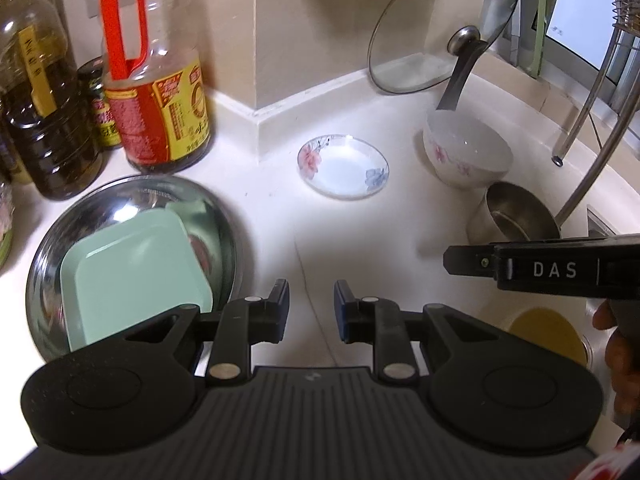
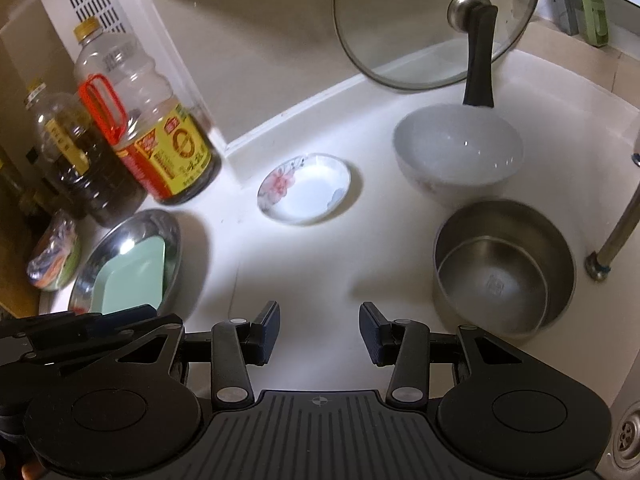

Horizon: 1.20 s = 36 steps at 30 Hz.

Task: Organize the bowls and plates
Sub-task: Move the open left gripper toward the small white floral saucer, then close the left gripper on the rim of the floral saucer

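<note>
A small floral saucer [image 1: 343,167] [image 2: 305,188] lies alone mid-counter. Behind it to the right stands a white floral bowl [image 1: 467,152] [image 2: 458,152]. Two nested steel bowls [image 2: 504,266] [image 1: 514,216] sit at the right. At the left a green square plate [image 1: 136,272] [image 2: 134,276] rests inside a round steel plate [image 1: 52,264] [image 2: 168,232]. My left gripper [image 1: 311,308] is open with a narrow gap, empty, over bare counter beside the steel plate. My right gripper [image 2: 319,332] is open wider, empty, left of the steel bowls; its side shows in the left wrist view [image 1: 472,260].
Oil and sauce bottles [image 1: 156,92] [image 2: 160,140] crowd the back left corner. A glass pot lid [image 1: 440,28] [image 2: 436,20] leans on the wall with a black pan handle [image 2: 480,56] before it. A rack's steel legs [image 1: 580,120] stand at right; a sink drain [image 2: 628,436] is at the lower right.
</note>
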### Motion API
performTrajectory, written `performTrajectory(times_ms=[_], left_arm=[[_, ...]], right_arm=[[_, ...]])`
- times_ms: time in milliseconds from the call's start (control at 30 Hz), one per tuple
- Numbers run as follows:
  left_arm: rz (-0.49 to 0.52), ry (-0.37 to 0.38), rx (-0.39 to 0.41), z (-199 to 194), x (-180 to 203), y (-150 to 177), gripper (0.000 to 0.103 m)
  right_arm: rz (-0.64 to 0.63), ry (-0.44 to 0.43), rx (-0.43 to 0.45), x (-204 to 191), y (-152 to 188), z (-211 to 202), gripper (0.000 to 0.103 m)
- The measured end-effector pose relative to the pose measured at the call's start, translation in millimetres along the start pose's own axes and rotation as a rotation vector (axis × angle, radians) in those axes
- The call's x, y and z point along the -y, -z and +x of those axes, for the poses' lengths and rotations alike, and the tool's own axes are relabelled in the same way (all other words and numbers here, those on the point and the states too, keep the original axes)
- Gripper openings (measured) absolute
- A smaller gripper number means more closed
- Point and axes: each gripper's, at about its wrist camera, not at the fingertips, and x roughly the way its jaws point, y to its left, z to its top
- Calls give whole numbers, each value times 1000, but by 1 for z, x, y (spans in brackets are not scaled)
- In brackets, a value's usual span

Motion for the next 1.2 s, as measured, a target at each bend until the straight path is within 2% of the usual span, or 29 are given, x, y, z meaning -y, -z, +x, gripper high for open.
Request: performTrajectory(times_ms=[600,933,1200], left_arm=[[20,11,57,52,-12,-58,22],[19,35,15,95,-17,-86,22],[13,54,-32,124,-20,-96,22]], right_arm=[[41,10,73,9,-48,41,44],[61,32,61,16,-74,77,44],[73,57,38,24,-83,104,44]])
